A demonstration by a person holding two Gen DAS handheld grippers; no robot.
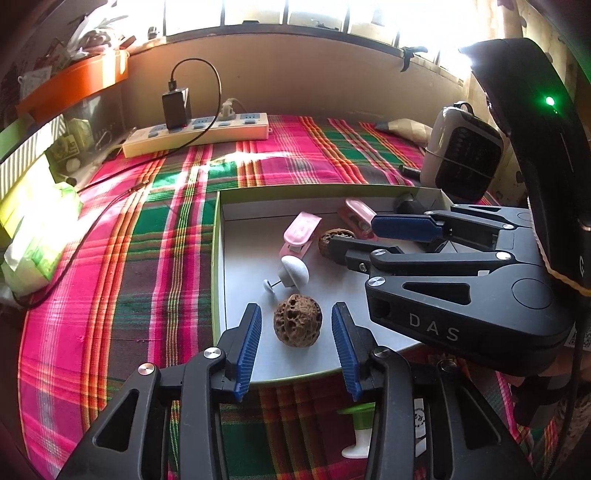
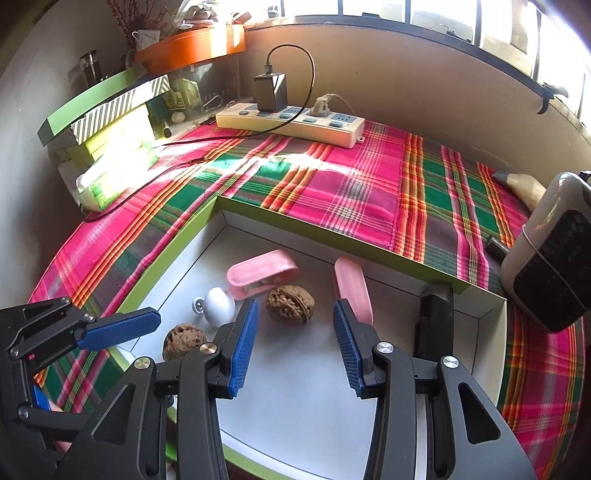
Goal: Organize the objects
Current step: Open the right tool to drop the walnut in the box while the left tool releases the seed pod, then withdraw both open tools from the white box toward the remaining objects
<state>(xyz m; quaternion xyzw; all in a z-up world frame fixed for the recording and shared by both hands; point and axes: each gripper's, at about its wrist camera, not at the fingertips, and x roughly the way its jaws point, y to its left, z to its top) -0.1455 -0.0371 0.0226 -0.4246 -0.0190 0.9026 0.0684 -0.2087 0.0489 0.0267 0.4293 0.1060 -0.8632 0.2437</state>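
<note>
**Plaid worktop under a sunlit window**

A pink, green and orange plaid cloth [image 2: 369, 184] covers the worktop. A barred window [image 1: 314, 14] runs along the back wall, and sunlight falls across the cloth. A cream power strip [image 2: 291, 123] with a black charger plugged in lies at the back; boxes are stacked on the left, and a small heater [image 2: 550, 258] stands on the right.

A green-rimmed shallow box [image 2: 332, 225] holds two walnuts, two pink clips, a white knob and a black object. The left tool [image 1: 295, 339] stands apart around one walnut [image 1: 297, 319], not touching it. The right tool [image 2: 295, 343] gapes empty, near the other walnut [image 2: 290, 304].
</note>
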